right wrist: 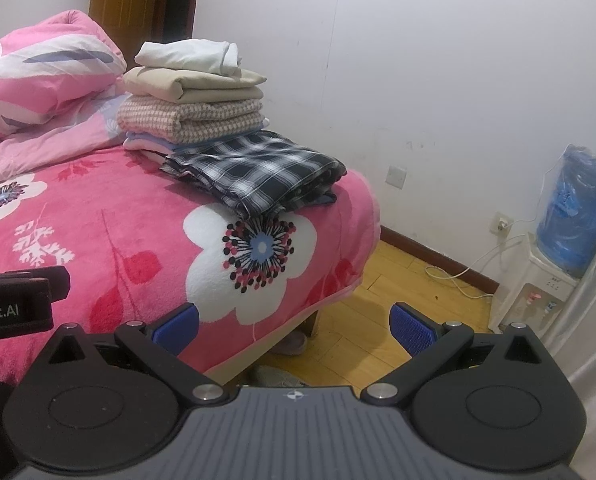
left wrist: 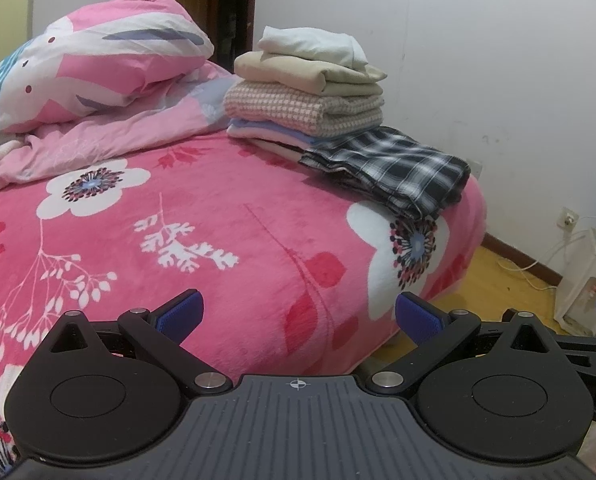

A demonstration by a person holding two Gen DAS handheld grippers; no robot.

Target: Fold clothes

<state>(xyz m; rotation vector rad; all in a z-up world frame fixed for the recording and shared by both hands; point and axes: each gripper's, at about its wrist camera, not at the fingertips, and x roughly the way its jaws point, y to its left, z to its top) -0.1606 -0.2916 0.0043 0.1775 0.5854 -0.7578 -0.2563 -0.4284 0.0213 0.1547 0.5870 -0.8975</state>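
Both the left gripper (left wrist: 298, 314) and right gripper (right wrist: 294, 326) gape wide, empty; the folded plaid garment (right wrist: 258, 172) lies on the bed's (right wrist: 146, 240) far corner beside the clothes stack (right wrist: 194, 100), long axis toward that corner

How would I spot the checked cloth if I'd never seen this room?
Find the pink flowered bed, then the stack of folded clothes by the white wall. The plaid garment lies in front of that stack, near the bed's corner: it alone is dark navy-and-white.

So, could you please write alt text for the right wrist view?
Open right tongs hover, empty, above the corner of a pink floral bed holding a stack of folded clothes and a folded plaid garment; a water dispenser stands by the wall.
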